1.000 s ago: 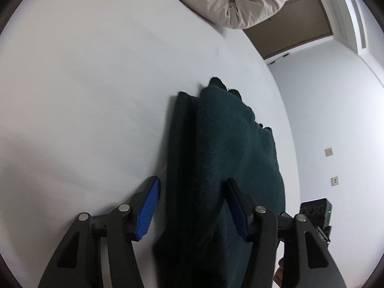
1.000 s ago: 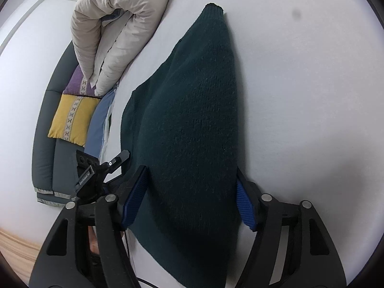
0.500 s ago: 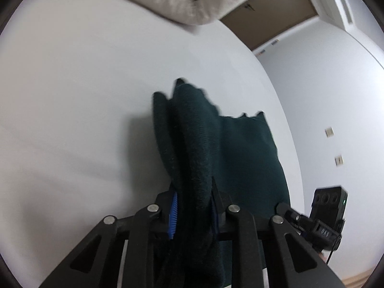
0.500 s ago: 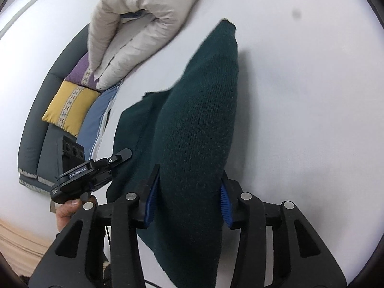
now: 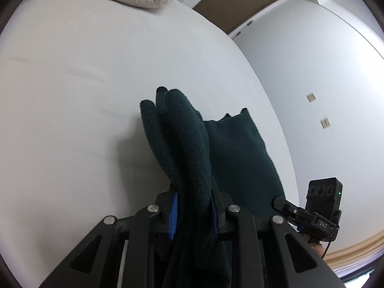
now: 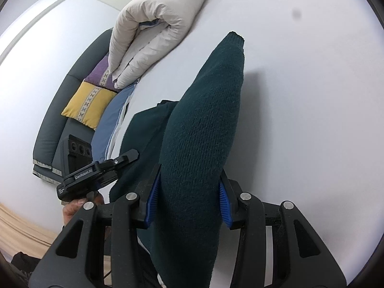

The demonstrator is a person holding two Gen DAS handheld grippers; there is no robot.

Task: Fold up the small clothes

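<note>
A dark green knitted garment [image 5: 192,148] lies on the white bed sheet [image 5: 72,96], partly folded. My left gripper [image 5: 193,212] is shut on a bunched, layered edge of it and holds that edge raised off the sheet. In the right wrist view my right gripper [image 6: 187,201] is shut on the other thick fold of the same garment [image 6: 206,120], also raised. The rest of the cloth hangs down to the bed between the two grippers. The left gripper also shows in the right wrist view [image 6: 96,170], and the right one in the left wrist view [image 5: 312,216].
A rolled beige duvet [image 6: 153,31] lies at the far end of the bed [image 6: 312,96]. A grey sofa [image 6: 48,129] with a yellow cushion [image 6: 88,105] and a purple one stands beside the bed. A blue cloth [image 6: 108,124] hangs at the bed's edge. A brown door [image 5: 240,2] stands behind.
Both grippers went from open around the garment to shut on it, then lifted its folded edges up off the sheet.
</note>
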